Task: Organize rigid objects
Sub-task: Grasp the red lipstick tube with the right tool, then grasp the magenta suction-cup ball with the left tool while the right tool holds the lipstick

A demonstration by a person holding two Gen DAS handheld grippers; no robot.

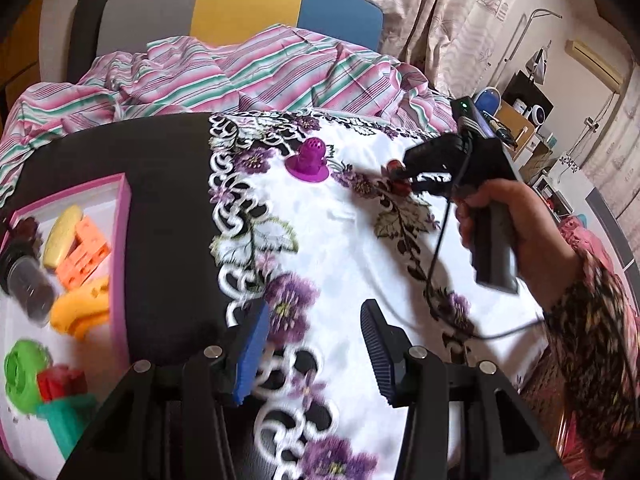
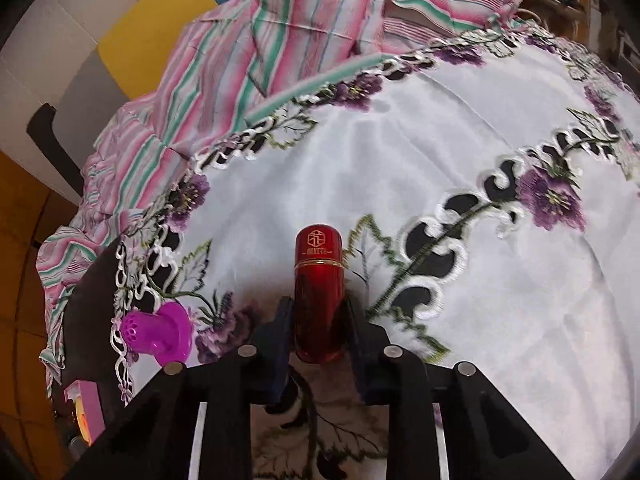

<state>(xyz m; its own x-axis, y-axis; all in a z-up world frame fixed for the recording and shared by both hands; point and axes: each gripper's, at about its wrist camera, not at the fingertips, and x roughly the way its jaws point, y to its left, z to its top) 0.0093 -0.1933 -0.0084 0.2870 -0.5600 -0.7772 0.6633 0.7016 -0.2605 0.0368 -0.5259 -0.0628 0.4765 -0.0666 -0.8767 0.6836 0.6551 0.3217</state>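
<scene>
**Right tongs clamped on red capsule; left tongs wide, holding nothing**

Landmark: the embroidered white cloth (image 2: pixel 400 168) with purple flowers and black cut-outs.

- Right gripper (image 2: pixel 318 328): jaws narrow, pinching the red capsule-shaped container (image 2: pixel 319 292) from both sides around its lower half. Capsule points forward along the fingers, upper half sticking out past the fingertips, over the cloth. Cannot tell whether it touches the cloth.
- Left wrist view shows the same: right gripper (image 1: pixel 404 180) in a hand (image 1: pixel 516 224), red container (image 1: pixel 396 178) at its tips, above the far-right part of the cloth (image 1: pixel 344 240).
- Writing: gold hexagon emblem on the capsule cap with a short line of gold characters under it; too small to read. Gold ring at the seam between cap and body.
- Left gripper (image 1: pixel 316 344): jaws wide apart, nothing between them, over the near edge of the cloth. Frame is motion-blurred here.
- Purple perforated dome piece (image 1: pixel 308 160) sits on the cloth near its left border, just left of the right gripper; also visible in the right wrist view (image 2: pixel 156 332), apart from the capsule.
- Pink-rimmed tray (image 1: pixel 122 240) lies off the cloth's left edge, holding an orange block (image 1: pixel 82 256), yellow pieces (image 1: pixel 82 308), a green round piece (image 1: pixel 24 372) and a dark cylinder (image 1: pixel 30 284).
</scene>
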